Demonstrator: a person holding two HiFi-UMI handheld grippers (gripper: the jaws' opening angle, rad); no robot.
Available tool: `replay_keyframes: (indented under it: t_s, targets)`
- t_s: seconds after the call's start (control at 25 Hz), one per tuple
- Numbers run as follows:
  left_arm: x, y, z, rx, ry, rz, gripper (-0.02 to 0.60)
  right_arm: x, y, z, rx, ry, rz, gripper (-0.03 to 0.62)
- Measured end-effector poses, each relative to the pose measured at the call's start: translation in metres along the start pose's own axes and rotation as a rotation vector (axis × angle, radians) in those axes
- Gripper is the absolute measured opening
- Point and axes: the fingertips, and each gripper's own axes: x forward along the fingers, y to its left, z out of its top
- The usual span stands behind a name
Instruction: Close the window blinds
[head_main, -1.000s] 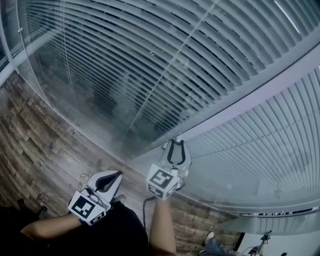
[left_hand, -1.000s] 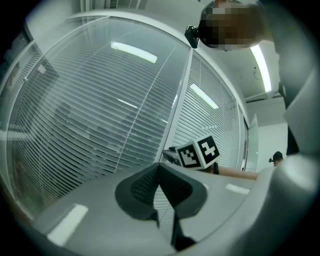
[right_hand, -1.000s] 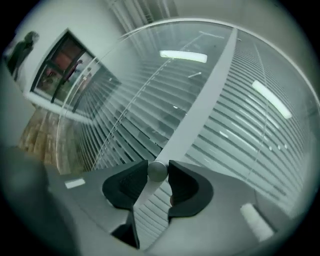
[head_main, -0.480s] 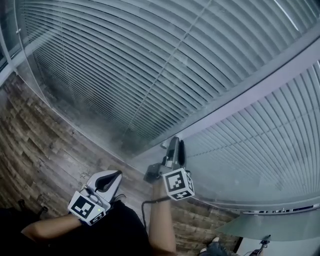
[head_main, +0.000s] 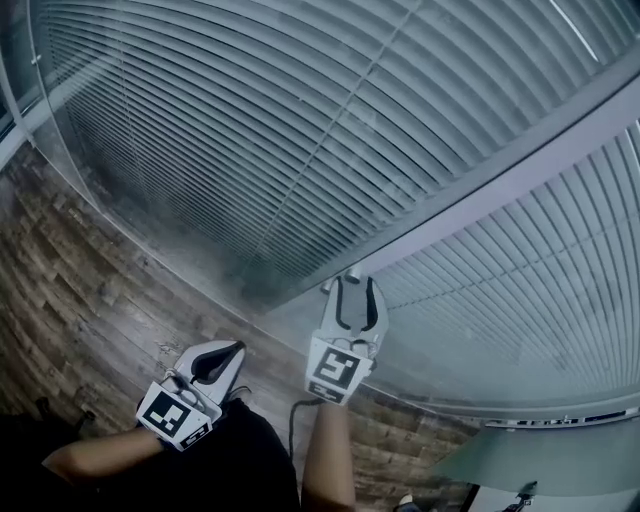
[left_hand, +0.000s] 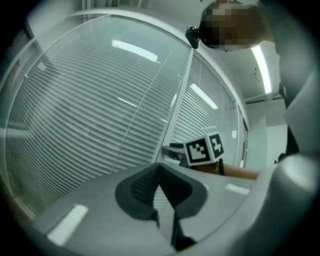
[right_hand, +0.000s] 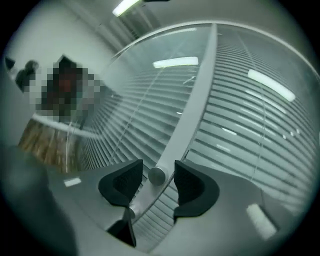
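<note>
- Right gripper view: the right gripper (right_hand: 157, 169) has its jaws spread, with a small round knob (right_hand: 156, 175) between the pads. There is a sliver of gap on each side, so nothing is clamped.
- That knob sits on the pale window frame (head_main: 500, 190) between the two panes, toward 6 o'clock in this view. The window blinds (head_main: 250, 130) lie behind glass and fill the head view from 9 round to 3 o'clock.
- Handling, as a guess: the slats are thin and light but sealed off — the knob is the only place to take hold. It looks hard, smooth and small, so it is likely to slip. Pinch it squarely across its rim with both pads, then roll the wrist instead of pulling.
- The left gripper (left_hand: 160, 172) has its pad tips together on nothing. It hangs at 7 o'clock in the head view, well apart from the frame.
- Against half a second ago: the right gripper was then rolled onto its side with narrower jaws; it is now squared up again and its jaws have just opened off the knob.
- Against a second ago: the left pane's slats look flatter and less see-through — closer to shut.
- The left gripper has not shifted.
</note>
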Motion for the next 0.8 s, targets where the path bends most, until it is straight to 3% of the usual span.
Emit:
replay_keyframes:
  t_s: [0.08,0.2,0.4,0.48,0.8]
  targets:
    - [0.001,-0.002,-0.001,0.0,0.003,-0.002,0.002,0.005,0.004,-0.006,-0.122,0.061,-0.029,0.198]
    - [0.0,-0.001,0.0,-0.001,0.004,0.0,0.002,0.009,0.005,-0.012,-0.214,0.13,-0.072,0.17]
    - [-0.003,0.0,0.002,-0.002,0.002,0.005,0.002,0.007,0.003,-0.011,-0.145,0.11,-0.068,0.137]
    - [-0.005,0.002,0.004,-0.002,-0.001,0.008,0.002,0.005,0.003,-0.008,-0.029,0.089,-0.044,0.133]
    - [-0.004,0.003,0.003,-0.004,0.002,0.01,0.002,0.003,-0.009,-0.011,0.652,-0.024,0.023,0.129]
